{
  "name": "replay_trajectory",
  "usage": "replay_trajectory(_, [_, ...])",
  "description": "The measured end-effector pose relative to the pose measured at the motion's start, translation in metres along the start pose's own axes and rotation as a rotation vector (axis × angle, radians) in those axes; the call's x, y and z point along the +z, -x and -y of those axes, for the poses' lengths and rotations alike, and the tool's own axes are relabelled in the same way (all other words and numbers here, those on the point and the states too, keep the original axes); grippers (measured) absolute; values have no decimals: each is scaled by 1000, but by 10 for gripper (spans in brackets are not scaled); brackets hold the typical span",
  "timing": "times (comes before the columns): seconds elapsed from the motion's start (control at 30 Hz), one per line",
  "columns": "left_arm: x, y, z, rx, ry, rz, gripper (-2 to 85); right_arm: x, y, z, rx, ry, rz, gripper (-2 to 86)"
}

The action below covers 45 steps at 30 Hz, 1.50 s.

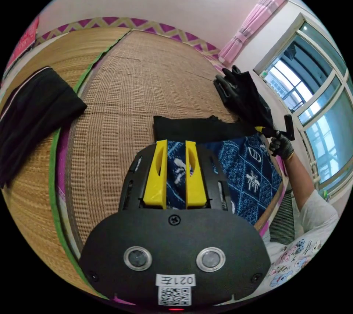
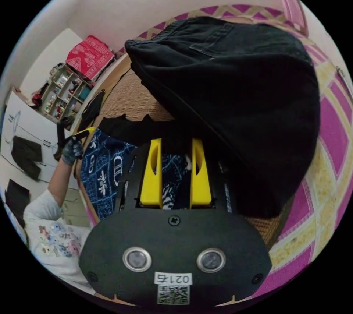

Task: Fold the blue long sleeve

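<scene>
The blue long sleeve (image 1: 242,174), dark blue with white insect prints, lies at the near edge of a woven mat (image 1: 147,78). My left gripper (image 1: 175,143) has its yellow jaws close together with a fold of the blue cloth pressed between them. In the right gripper view, my right gripper (image 2: 176,143) also pinches the blue long sleeve (image 2: 103,166), with dark cloth bunched beside it. A gloved hand (image 1: 281,144) holds the right gripper (image 1: 275,130) at the garment's other corner. The left gripper (image 2: 82,133) appears far off at the left.
A black strip of cloth (image 1: 198,128) lies along the blue garment's far edge. A large black garment (image 2: 239,108) is heaped close by the right gripper. A folded black piece (image 1: 33,108) rests on the mat's left side. A window (image 1: 316,100), a pink curtain (image 1: 253,23) and shelves (image 2: 62,93) line the room.
</scene>
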<state>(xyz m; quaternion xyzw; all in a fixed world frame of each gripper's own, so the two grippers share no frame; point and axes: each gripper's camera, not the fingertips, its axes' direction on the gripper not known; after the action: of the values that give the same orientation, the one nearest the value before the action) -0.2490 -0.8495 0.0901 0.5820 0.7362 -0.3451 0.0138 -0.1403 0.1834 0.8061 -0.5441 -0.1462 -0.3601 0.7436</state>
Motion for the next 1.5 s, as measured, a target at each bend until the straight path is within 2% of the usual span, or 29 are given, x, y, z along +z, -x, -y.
replay_trajectory(0.1, [15,21,18,-71,32,-14,81,12,-24,18,75,67,122,91])
replay_trajectory(0.27, [29,60,33,-232,39,-158,53,18,-61,21,246,16,321,31])
replay_trajectory(0.5, [15,63,29,-201,54,-133,62,10,-58,18,210,27,335,-2])
replay_trajectory(0.67, [21,54,18,-124,164,-228,-2,-2,-46,9,193,-20,387,3])
replay_trajectory(0.7, [18,53,16,-121,154,-233,-5,-10,-40,8,179,-39,421,4])
replay_trajectory(0.8, [-23,46,-3,-66,-29,-340,-9,-49,-15,-5,88,-105,498,6])
replay_trajectory(0.87, [-73,30,-31,61,-175,-460,-9,-83,6,-24,4,-140,537,6])
replay_trajectory(0.97, [-142,-4,-93,274,-277,-531,-10,-142,46,-80,-149,-176,587,7])
replay_trajectory(1.1, [-209,-48,-203,522,-312,-605,-10,-199,107,-201,-375,-126,616,7])
replay_trajectory(1.17, [-230,-69,-277,621,-253,-659,-10,-204,130,-257,-458,-67,622,8])
replay_trajectory(1.33, [-214,-84,-396,529,-102,-749,-10,-169,162,-390,-500,122,667,10])
replay_trajectory(1.5, [-160,-71,-472,306,44,-690,-10,-92,156,-468,-318,302,734,26])
